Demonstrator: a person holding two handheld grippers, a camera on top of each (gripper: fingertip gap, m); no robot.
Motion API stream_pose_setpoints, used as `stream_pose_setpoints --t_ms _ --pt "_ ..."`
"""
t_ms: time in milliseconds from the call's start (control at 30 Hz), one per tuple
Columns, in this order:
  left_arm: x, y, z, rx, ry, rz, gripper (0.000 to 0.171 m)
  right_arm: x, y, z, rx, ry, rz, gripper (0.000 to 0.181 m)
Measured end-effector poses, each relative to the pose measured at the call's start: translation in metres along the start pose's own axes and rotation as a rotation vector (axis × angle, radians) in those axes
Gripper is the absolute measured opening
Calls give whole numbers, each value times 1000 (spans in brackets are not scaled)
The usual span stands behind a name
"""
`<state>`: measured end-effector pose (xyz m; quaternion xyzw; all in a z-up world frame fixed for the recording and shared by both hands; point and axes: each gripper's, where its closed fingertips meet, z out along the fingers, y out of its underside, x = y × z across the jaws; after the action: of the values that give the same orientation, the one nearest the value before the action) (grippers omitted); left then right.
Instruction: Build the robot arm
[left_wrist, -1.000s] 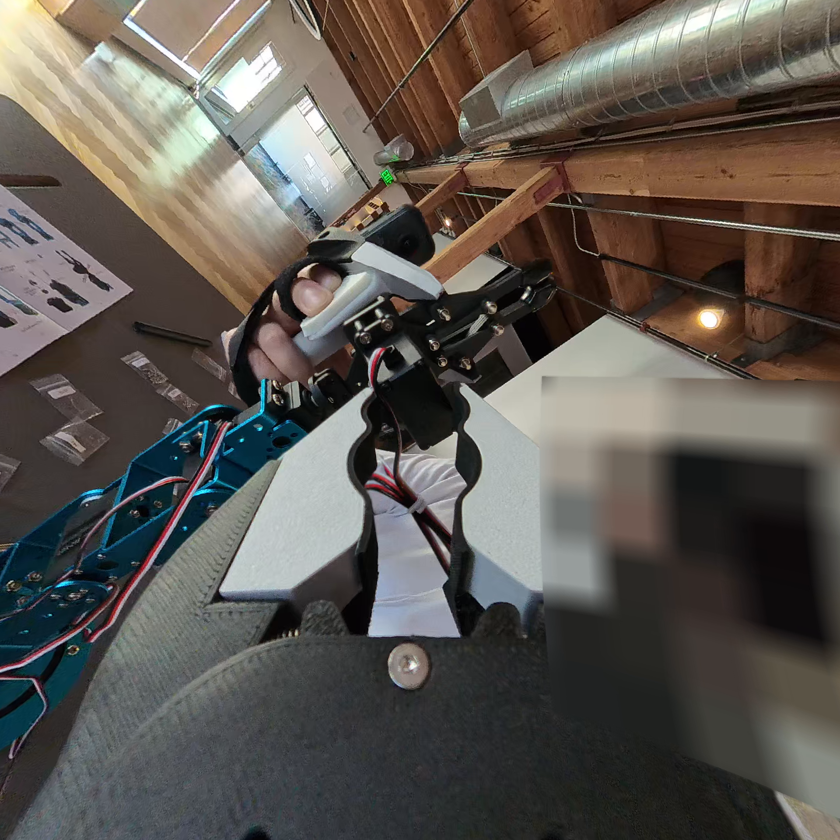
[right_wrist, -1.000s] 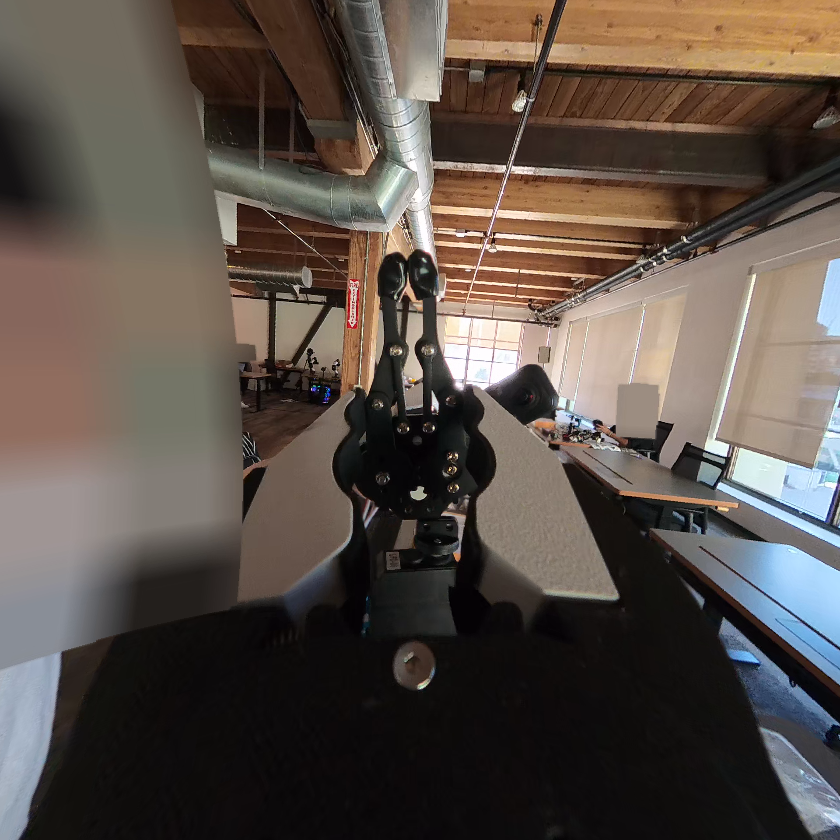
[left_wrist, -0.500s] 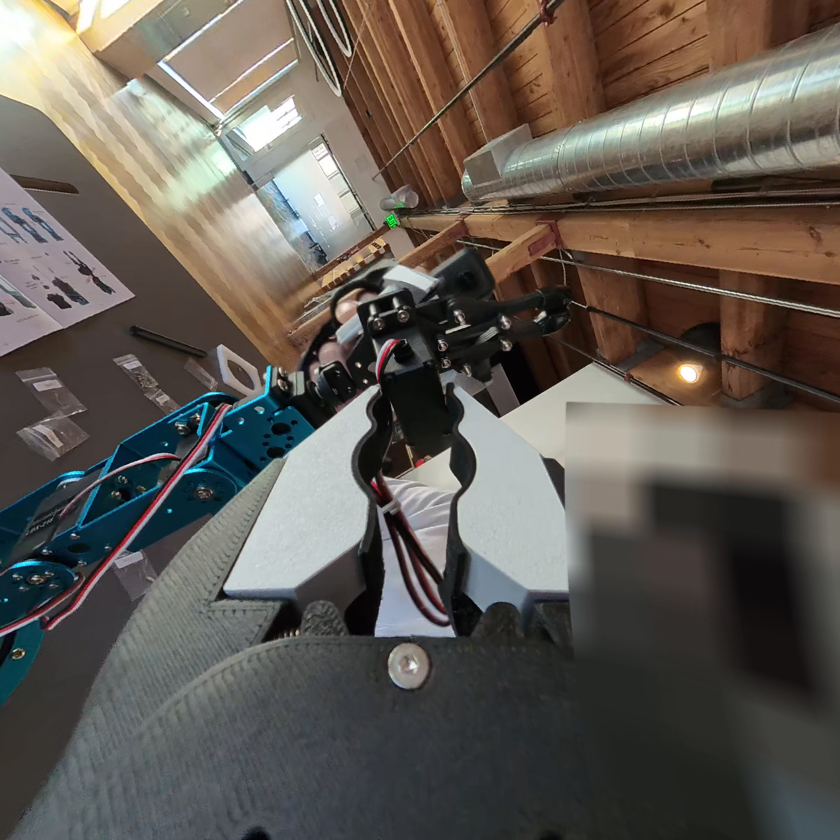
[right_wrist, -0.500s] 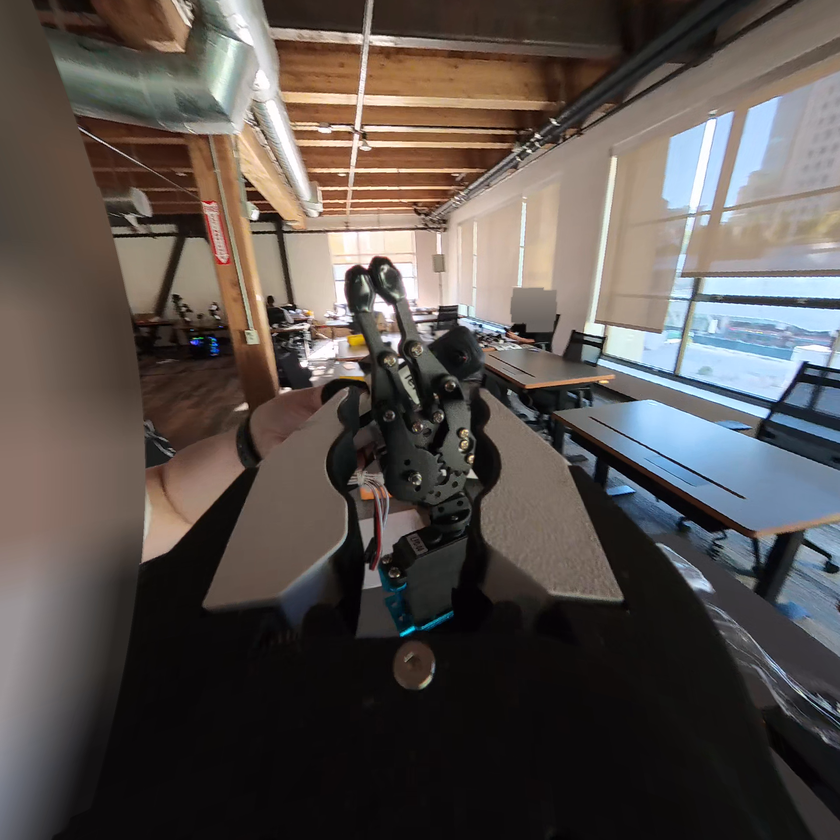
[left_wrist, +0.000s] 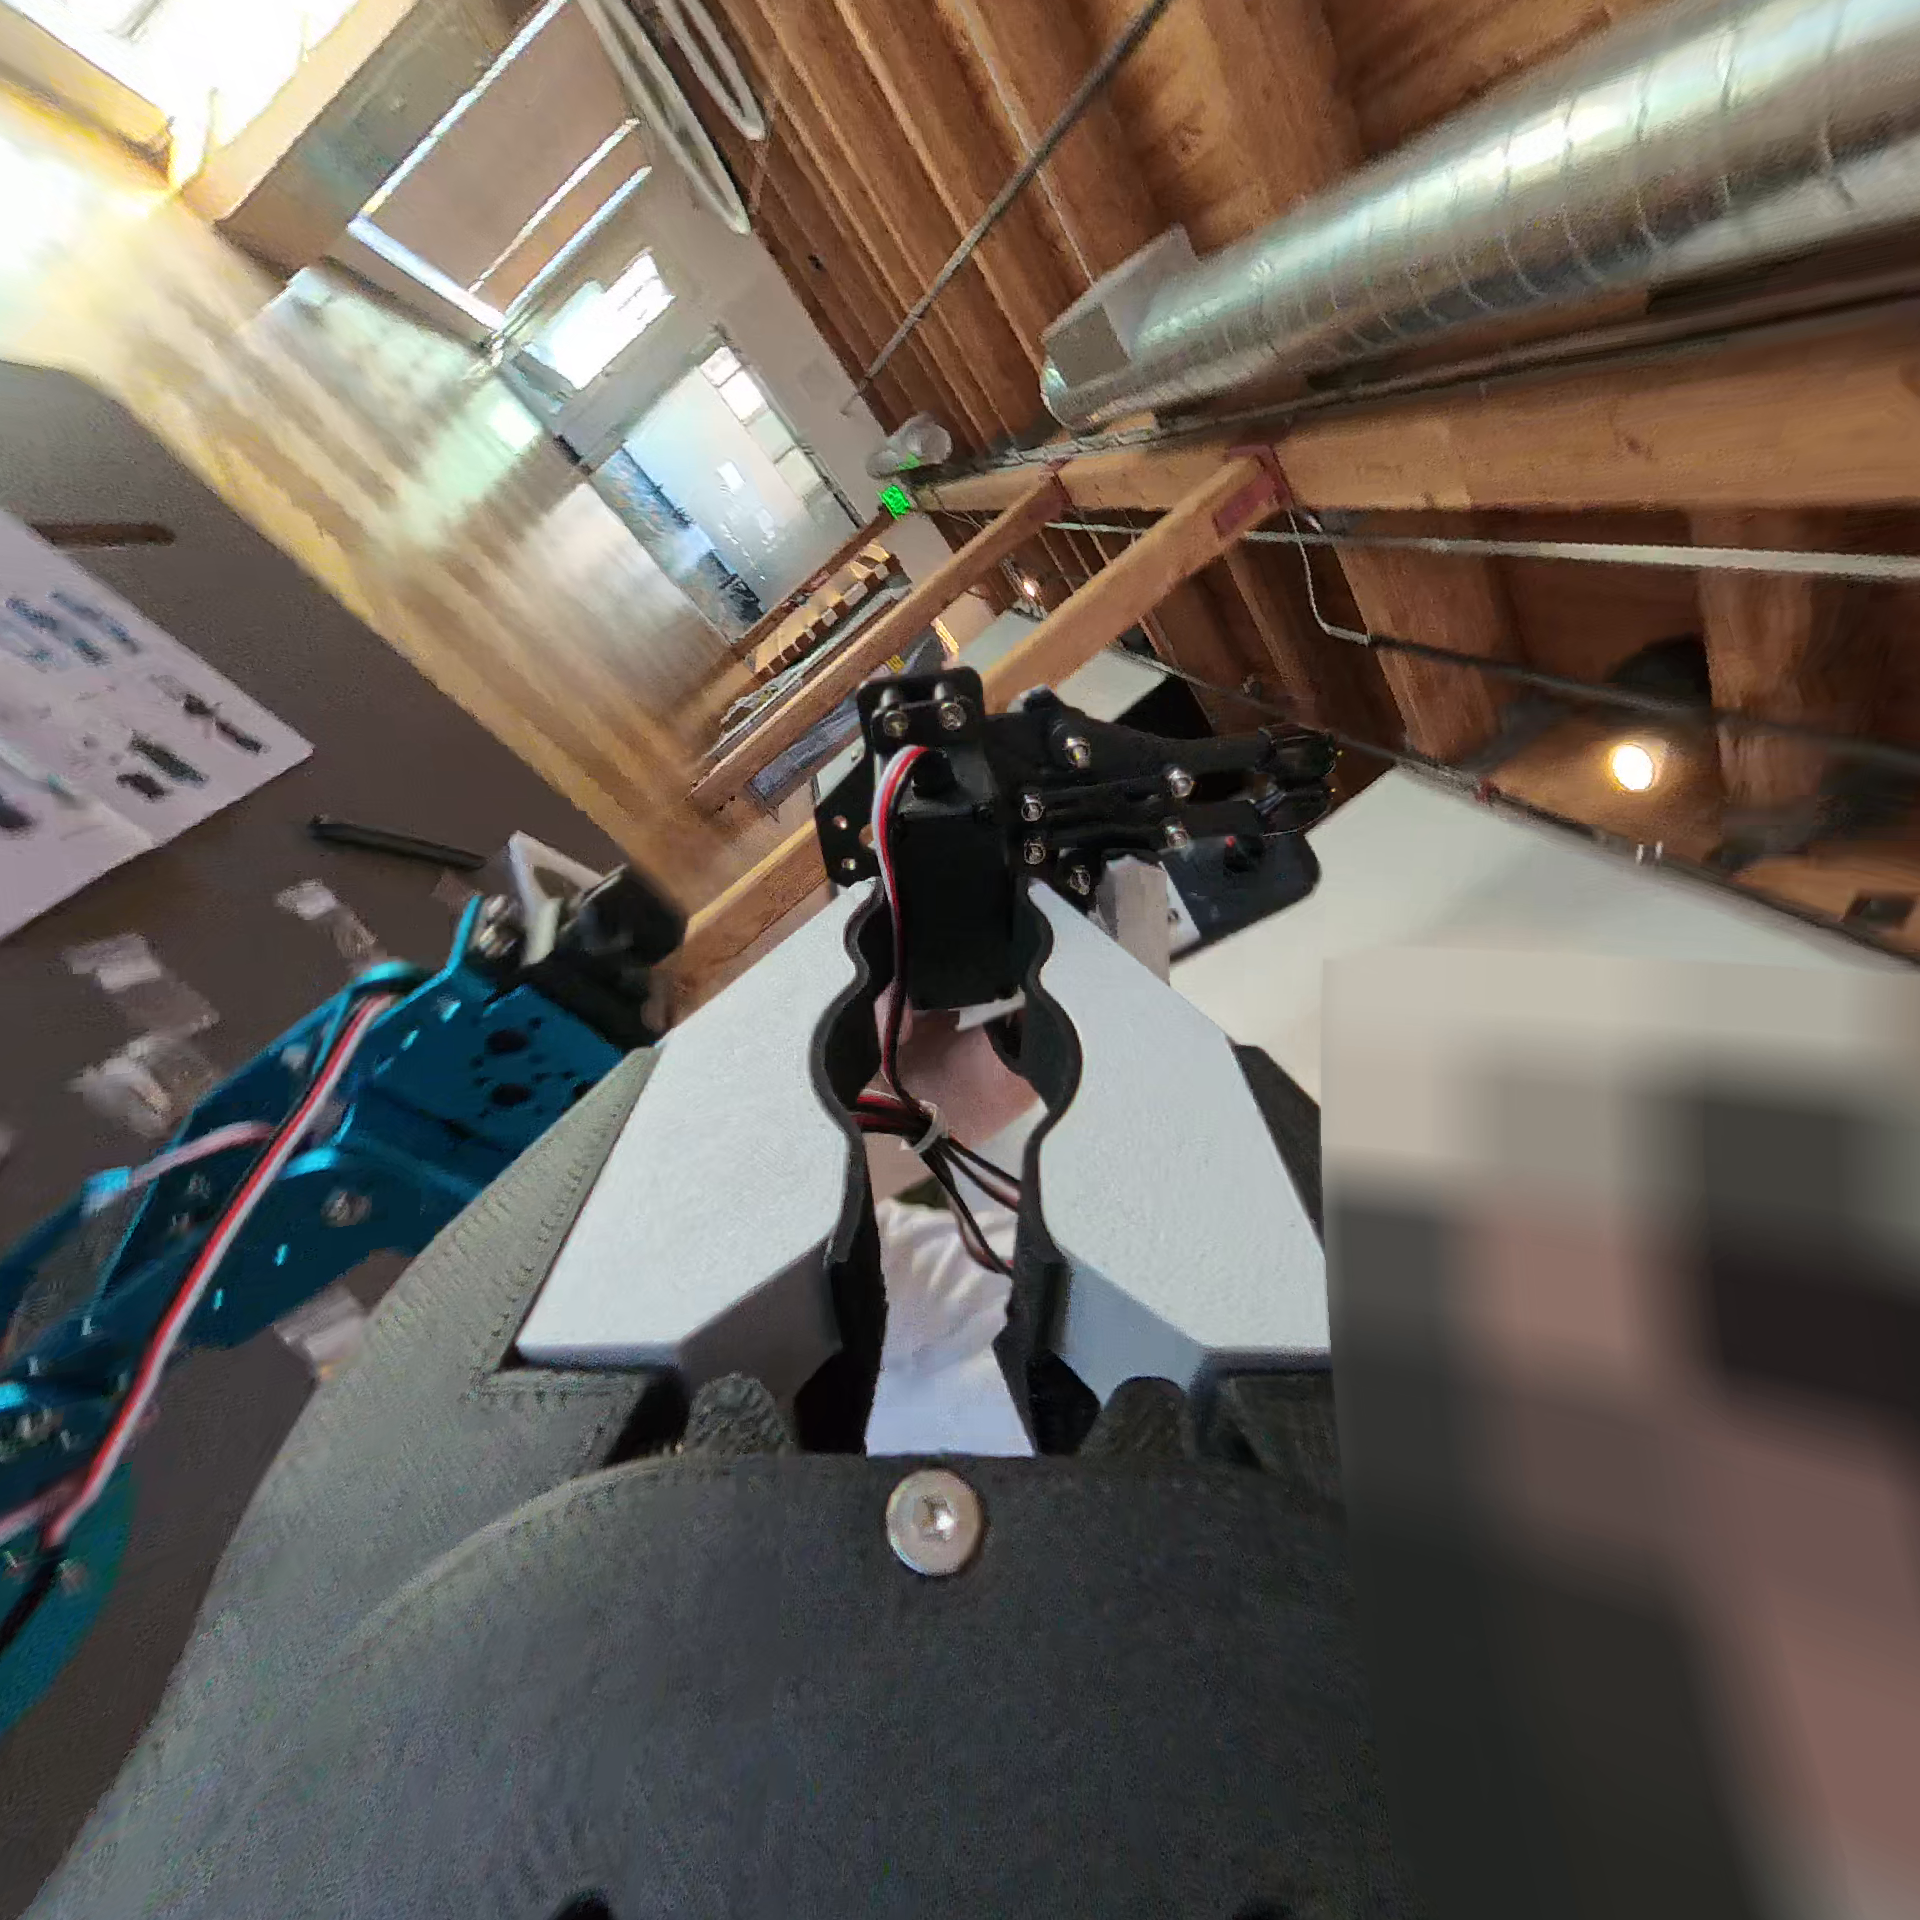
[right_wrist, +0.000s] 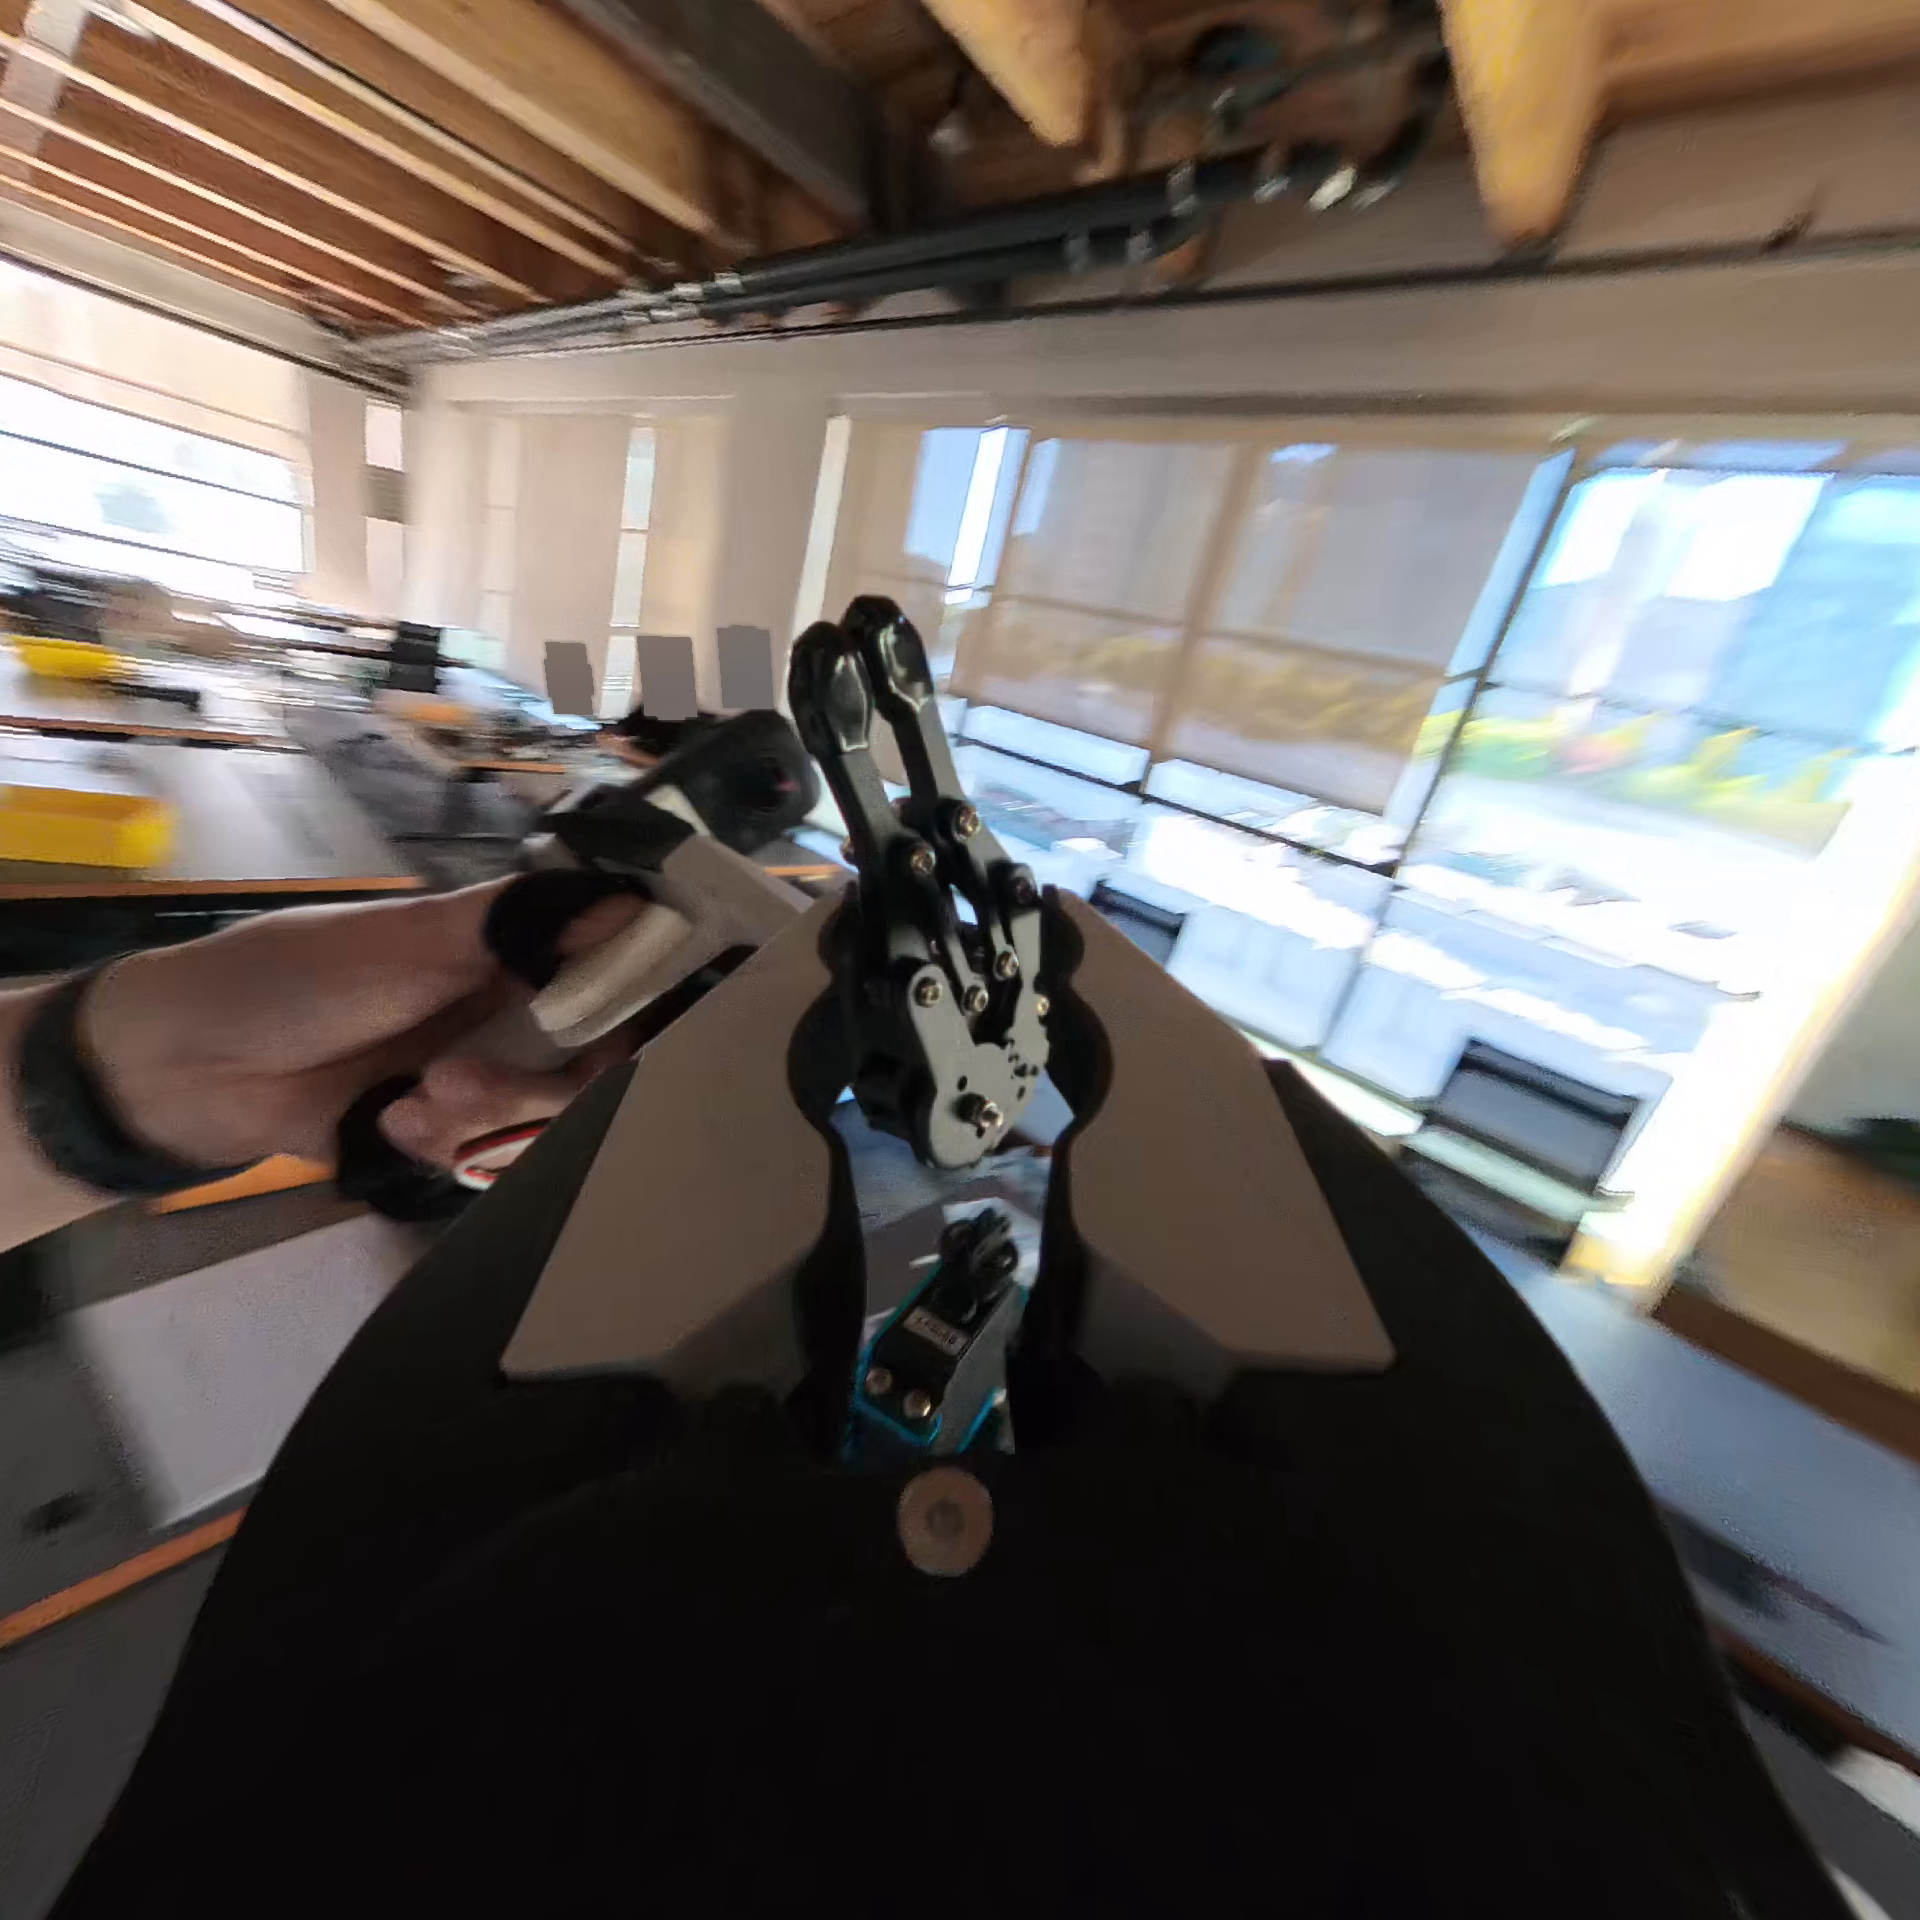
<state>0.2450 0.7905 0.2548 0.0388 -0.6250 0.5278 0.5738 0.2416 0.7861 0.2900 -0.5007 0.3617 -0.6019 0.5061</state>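
Observation:
A small black robot claw (left_wrist: 1091, 790) with a black servo (left_wrist: 951, 894) and red, white and black wires is held up in the air. My left gripper (left_wrist: 940, 935) is shut on the servo, and the claw tips point right. My right gripper (right_wrist: 940, 935) is shut on the claw body (right_wrist: 956, 1039), and the closed claw tips (right_wrist: 862, 675) point up. A hand (right_wrist: 291, 1039) holding the left gripper's handle (right_wrist: 623, 935) shows at the left of the right wrist view. A black servo in a blue bracket (right_wrist: 940, 1351) shows low between my right fingers.
A blue metal robot arm (left_wrist: 312, 1143) with wires lies at the left over a dark table (left_wrist: 312, 675). On the table are a printed sheet (left_wrist: 104, 707), small plastic bags (left_wrist: 135, 977) and a black rod (left_wrist: 395, 842). Long desks (right_wrist: 208, 831) and windows (right_wrist: 1455, 727) lie beyond. Only a small space, under 4 cm, lies between the two pairs of fingers.
Both views have swung and are blurred. The right view has turned from the room toward the windows. In the left view the hand with the right gripper has slid behind the claw.

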Motion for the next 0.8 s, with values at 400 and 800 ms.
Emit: stream_pose_setpoints --t_ms 400,800 --pt "29 -9 -22 192 189 174 20 -22 -15 4 -5 480 -82 37" --pt "69 18 -19 388 142 329 20 -42 -42 -14 108 565 -241 20"
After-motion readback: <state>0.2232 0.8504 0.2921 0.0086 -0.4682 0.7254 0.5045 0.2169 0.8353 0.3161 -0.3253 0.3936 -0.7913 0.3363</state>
